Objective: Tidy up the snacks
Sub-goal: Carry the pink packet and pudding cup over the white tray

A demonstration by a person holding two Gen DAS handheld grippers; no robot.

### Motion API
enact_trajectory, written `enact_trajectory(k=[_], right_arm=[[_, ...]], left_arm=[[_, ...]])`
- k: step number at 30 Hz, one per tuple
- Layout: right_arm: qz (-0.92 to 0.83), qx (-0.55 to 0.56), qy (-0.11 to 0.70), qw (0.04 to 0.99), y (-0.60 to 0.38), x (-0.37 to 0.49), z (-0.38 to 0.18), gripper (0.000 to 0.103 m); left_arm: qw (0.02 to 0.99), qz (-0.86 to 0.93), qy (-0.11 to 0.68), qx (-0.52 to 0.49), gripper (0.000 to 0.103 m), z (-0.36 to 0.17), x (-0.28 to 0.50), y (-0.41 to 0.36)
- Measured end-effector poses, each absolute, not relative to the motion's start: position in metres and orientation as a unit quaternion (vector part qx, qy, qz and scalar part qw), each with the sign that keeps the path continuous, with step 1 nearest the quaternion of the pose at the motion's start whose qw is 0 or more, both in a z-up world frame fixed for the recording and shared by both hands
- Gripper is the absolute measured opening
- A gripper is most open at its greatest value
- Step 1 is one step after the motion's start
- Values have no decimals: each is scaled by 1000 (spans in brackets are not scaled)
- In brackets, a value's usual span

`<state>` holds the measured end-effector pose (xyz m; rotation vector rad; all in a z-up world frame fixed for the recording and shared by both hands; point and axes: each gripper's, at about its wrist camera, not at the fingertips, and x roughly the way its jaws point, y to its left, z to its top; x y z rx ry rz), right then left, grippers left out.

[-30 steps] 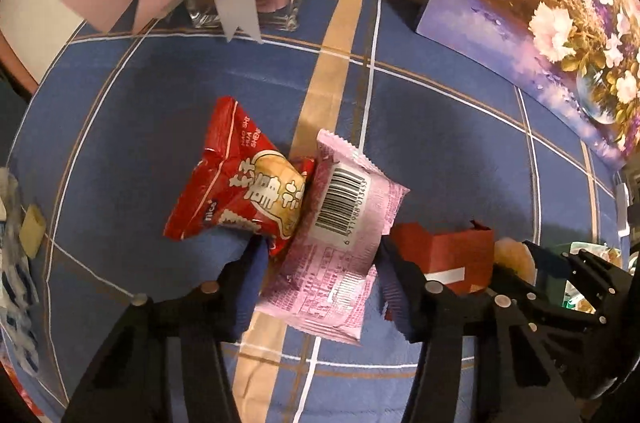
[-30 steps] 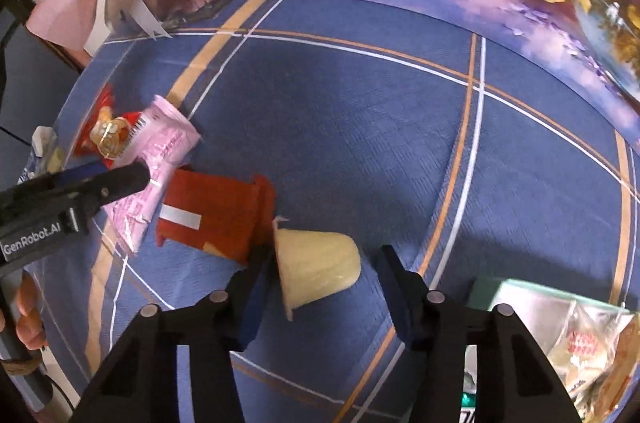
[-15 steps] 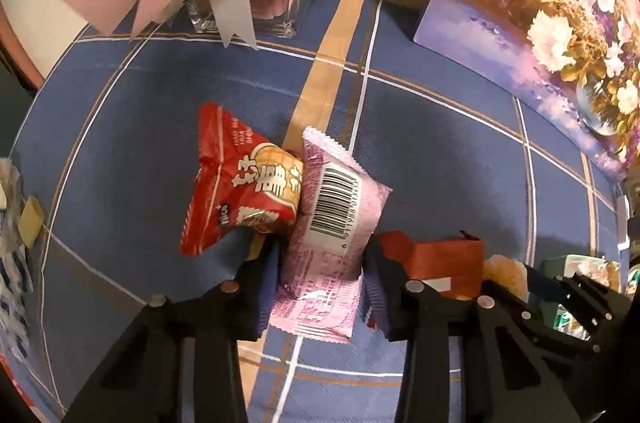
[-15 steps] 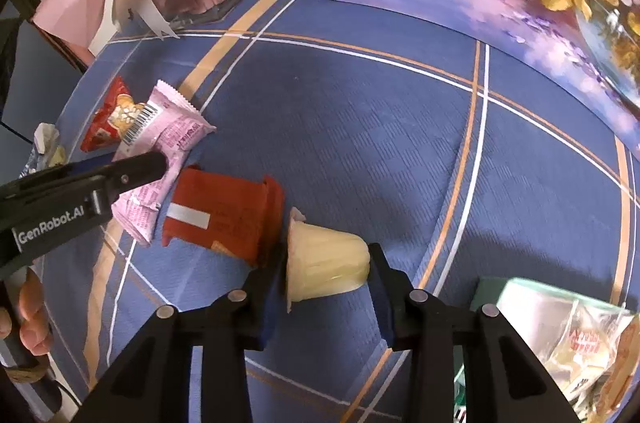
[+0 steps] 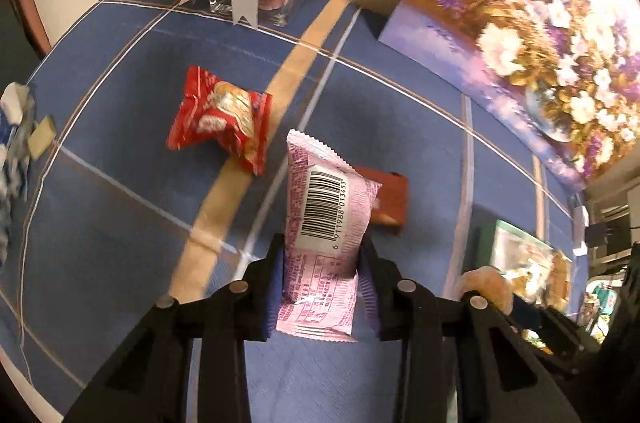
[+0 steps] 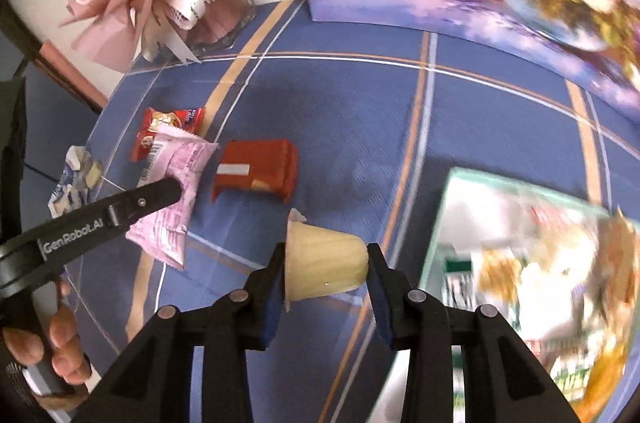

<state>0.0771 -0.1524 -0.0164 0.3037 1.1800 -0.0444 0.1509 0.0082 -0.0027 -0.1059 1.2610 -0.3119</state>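
Left wrist view: the left gripper [image 5: 322, 263] has its fingers [image 5: 276, 277] closed tight on a pink snack packet [image 5: 324, 223], barcode side up, the packet standing out ahead of the tips, off the blue desk [image 5: 120, 223]. Ahead and left of the fingers lies a red snack bag [image 5: 222, 121]; just right of the packet, a dark red box [image 5: 390, 199] lies flat. A flower painting [image 5: 540, 43] stands far ahead right.

Right wrist view: the right gripper [image 6: 326, 269] has its fingers [image 6: 274, 287] pressed on a pale jelly cup [image 6: 324, 263] lying sideways between them. Right of the fingers sits a green-rimmed tray [image 6: 436, 235] of snacks, blurred. Ahead and left lies the dark red box [image 6: 256, 169]; beyond it, the pink packet and red bag. A hand [image 6: 48, 343] shows at far left.
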Motion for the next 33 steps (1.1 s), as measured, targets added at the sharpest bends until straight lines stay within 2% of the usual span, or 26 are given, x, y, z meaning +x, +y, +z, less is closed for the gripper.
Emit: enact_trajectory(k=[11,23,33], right_arm=[[-65,195,521,828,-175,1,11,40],[-162,252,491,818,-261,-70,25,40],[-233,289,485,792,-334,-100,13,40]], left_arm=[[794,-179,575,-79,36,37,77,-37],[774,-240,584,-52,36,36,24,-124],[757,-271,595,-8,36,23,14,-190]])
